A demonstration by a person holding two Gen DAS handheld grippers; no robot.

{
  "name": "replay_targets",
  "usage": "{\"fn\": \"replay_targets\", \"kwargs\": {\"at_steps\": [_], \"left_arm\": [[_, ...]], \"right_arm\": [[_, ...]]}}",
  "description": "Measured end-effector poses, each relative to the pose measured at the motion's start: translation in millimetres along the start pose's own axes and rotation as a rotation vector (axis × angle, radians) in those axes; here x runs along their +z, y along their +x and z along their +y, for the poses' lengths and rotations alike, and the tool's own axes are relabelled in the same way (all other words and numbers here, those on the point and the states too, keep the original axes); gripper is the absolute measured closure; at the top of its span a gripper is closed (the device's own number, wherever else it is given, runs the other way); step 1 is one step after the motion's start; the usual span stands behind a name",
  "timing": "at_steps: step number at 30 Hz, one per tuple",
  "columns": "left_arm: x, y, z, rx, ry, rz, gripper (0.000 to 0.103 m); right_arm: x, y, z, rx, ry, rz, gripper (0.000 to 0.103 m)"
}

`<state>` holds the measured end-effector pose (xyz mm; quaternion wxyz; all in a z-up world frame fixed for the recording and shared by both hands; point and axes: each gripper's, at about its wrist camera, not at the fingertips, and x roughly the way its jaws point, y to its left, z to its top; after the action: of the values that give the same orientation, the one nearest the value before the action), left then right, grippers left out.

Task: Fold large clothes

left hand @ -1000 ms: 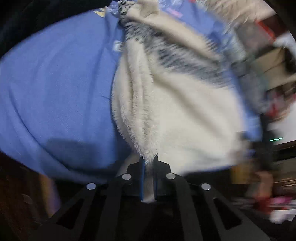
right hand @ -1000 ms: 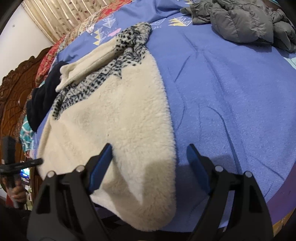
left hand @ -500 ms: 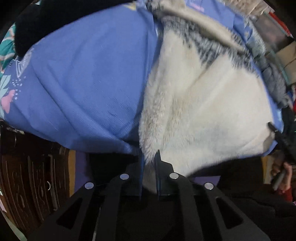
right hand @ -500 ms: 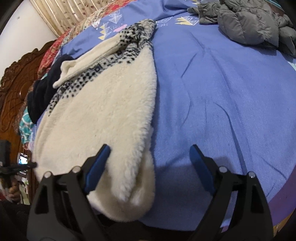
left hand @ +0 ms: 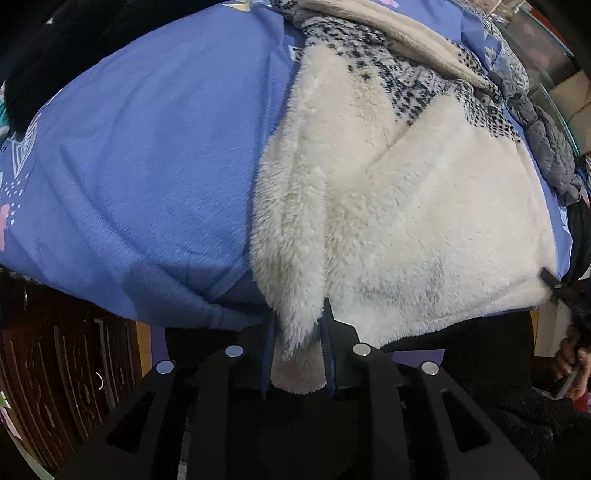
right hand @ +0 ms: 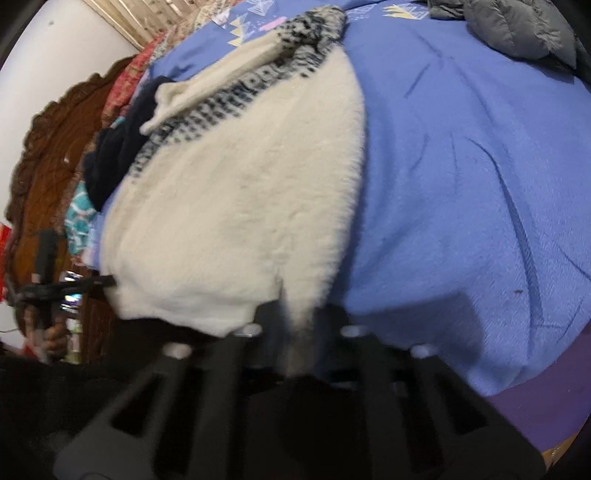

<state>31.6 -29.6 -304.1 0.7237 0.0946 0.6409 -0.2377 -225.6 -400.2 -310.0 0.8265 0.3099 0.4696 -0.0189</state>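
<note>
Fluffy cream coat (left hand: pixel 424 206) lies on the blue blanket (left hand: pixel 140 158) that covers the bed. It is spread long, from the near edge of the bed, where its wide hem hangs a little over, up to its black-and-white patterned top (left hand: pixel 373 48) far away. So its long way runs away from the person.

The left gripper (left hand: pixel 297 354) has a corner of the hem between its jaws. Its jaws are opening, and the fluff sits loose in the gap. The right gripper (right hand: pixel 299 332) is clenched tight on the other corner of the hem, though that picture is blurry.

On the left side of the coat there is a wide bare patch of blanket, and on the right side an even bigger one, so there is lots of room there.

The left view shows a dark wooden cabinet (left hand: pixel 62 369) below the bed edge, and a hand (left hand: pixel 574 365) far off at the right. The right view shows a carved wooden headboard (right hand: pixel 48 155), a dark garment (right hand: pixel 118 147) touching the coat's far side, and a grey puffy jacket (right hand: pixel 517 29) well apart at the top. The grey jacket shows only as a thin strip in the left view.
</note>
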Motion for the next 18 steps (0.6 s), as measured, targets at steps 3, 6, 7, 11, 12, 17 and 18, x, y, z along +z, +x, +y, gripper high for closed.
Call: {"fn": "replay_targets", "kwargs": {"at_steps": [3,6,7,11,12,17,18], "left_arm": [[1,-5,-5,-0.009,0.030,-0.014,0.058],[1,-8,-8,-0.024,0.047,-0.010,0.058],[1,-7,-9,-0.025,0.052,-0.006,0.058],[0,2,-13,0.064,0.068,0.004,0.058],[-1,4,-13,0.063,0.060,0.011,0.058],[-3,-2,-20,0.124,0.094,-0.019,0.058],[-3,-4,-23,0.132,0.098,-0.028,0.058]], "right_arm": [[4,-51,26,-0.035,-0.108,-0.131,0.094],[3,-74,34,-0.219,-0.171,-0.100,0.094],[-1,-63,26,-0.326,-0.178,-0.022,0.094],[-29,-22,-9,-0.298,-0.062,0.163,0.093],[-33,-19,-11,-0.283,-0.052,0.157,0.090],[-24,-34,-9,-0.271,-0.060,0.066,0.041],[-23,-37,-6,-0.272,-0.069,0.055,0.041]]}}
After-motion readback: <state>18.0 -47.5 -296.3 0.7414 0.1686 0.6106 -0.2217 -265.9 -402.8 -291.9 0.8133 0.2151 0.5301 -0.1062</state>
